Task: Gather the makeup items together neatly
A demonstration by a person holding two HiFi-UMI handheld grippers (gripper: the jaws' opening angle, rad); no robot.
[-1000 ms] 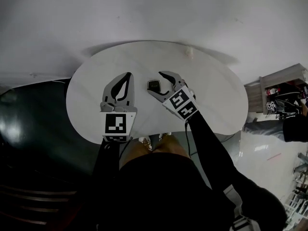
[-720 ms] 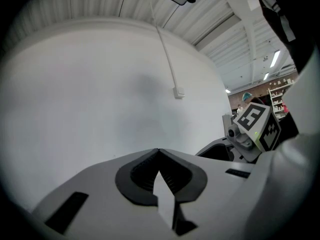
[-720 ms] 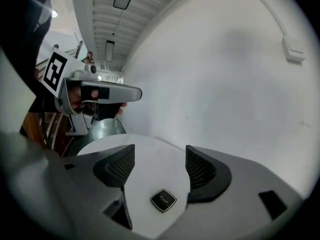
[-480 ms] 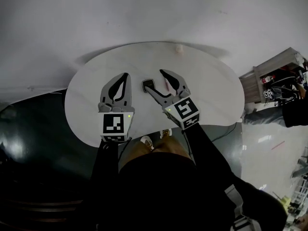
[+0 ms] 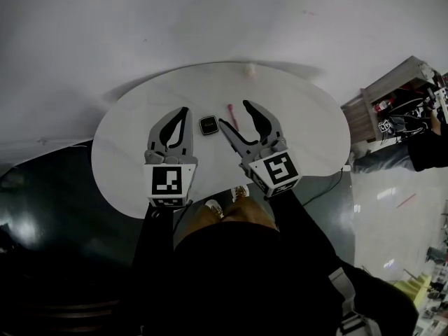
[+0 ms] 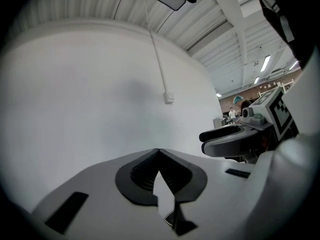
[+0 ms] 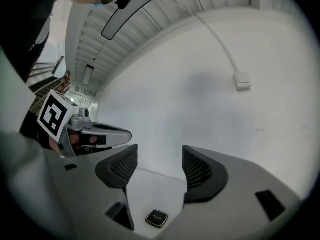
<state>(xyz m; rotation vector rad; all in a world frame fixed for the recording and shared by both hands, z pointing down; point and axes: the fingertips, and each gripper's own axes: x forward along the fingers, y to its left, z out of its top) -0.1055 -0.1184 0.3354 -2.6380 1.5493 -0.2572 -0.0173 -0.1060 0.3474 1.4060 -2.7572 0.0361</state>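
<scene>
1. Round white table (image 5: 308, 128): fills the mid head view. The person stands at its 6 o'clk edge w/ dark sleeves reaching in.
2. Shelf unit (image 5: 392, 93): off the table, out at approx. 3 o'clk. Its contents are too small to tell.
3. left gripper (image 6: 159, 151): jaws pressed together tip to tip, nothing btw them. It sits at 9 o'clk of the compact, near but apart, and points toward 12 o'clk.
4. right gripper (image 7: 157, 165): jaws spread wide and just been closing a little, pinching nothing. Only bare table shows btw the pads. The compact shows low in the gap, down on the table, clear of both pads. The gripper sits at approx. 3 o'clk of the compact.
5. Black compact (image 5: 208, 124): square w/ rounded corners, lying flat near the table ctr, btw the two grippers.
6. Pink stick (image 5: 231, 114): on the table at approx. 2 o'clk of the compact, near but not touching it. From the head view it shows in the gap btw the right gripper's spread jaws.
7. Small pale round item (image 5: 250, 69): at the table's 12 o'clk rim, well apart from the compact & stick.
</scene>
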